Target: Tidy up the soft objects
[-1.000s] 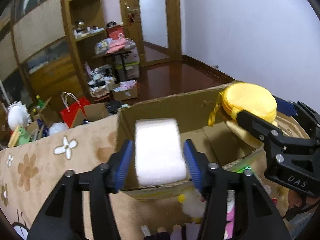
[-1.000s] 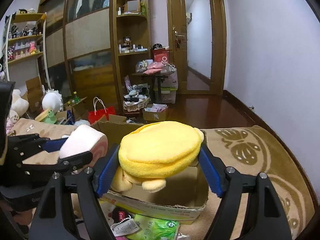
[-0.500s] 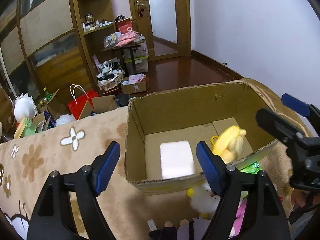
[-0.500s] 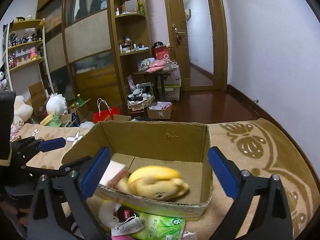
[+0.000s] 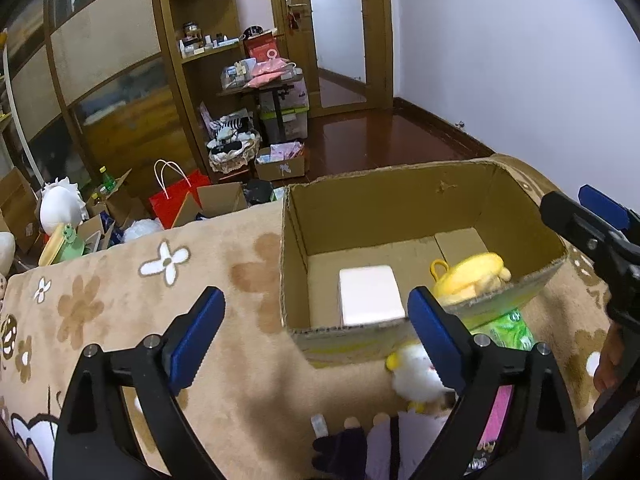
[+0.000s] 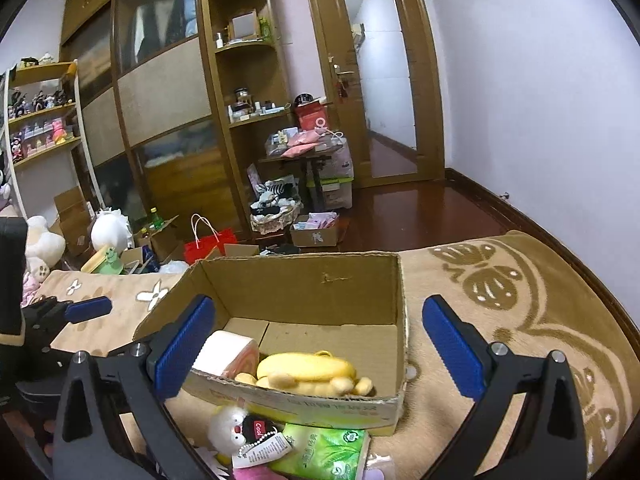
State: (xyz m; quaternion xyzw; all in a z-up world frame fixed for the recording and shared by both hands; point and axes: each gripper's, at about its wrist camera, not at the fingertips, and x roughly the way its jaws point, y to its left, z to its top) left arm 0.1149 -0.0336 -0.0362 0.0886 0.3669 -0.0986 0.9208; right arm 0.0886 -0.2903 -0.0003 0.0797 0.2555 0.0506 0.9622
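Observation:
An open cardboard box (image 5: 400, 196) (image 6: 296, 280) stands on a beige carpeted surface. Inside lie a white and pink roll-cake plush (image 5: 370, 294) (image 6: 228, 356) and a yellow plush (image 5: 468, 276) (image 6: 306, 372). My left gripper (image 5: 314, 338) is open and empty, above the box's near left corner. My right gripper (image 6: 320, 350) is open and empty, above the box's near rim. The right gripper also shows at the right edge of the left wrist view (image 5: 592, 224).
In front of the box lie a white plush with a yellow part (image 5: 416, 376) (image 6: 230, 426), a green tissue pack (image 6: 328, 450) (image 5: 510, 330), and a purple and pink plush (image 5: 384, 440). Beyond the surface are a red bag (image 5: 176, 198), cartons, shelves and a door.
One second ago each gripper was shut on its plush over the box. Both opened and dropped them into the box, then pulled back and up.

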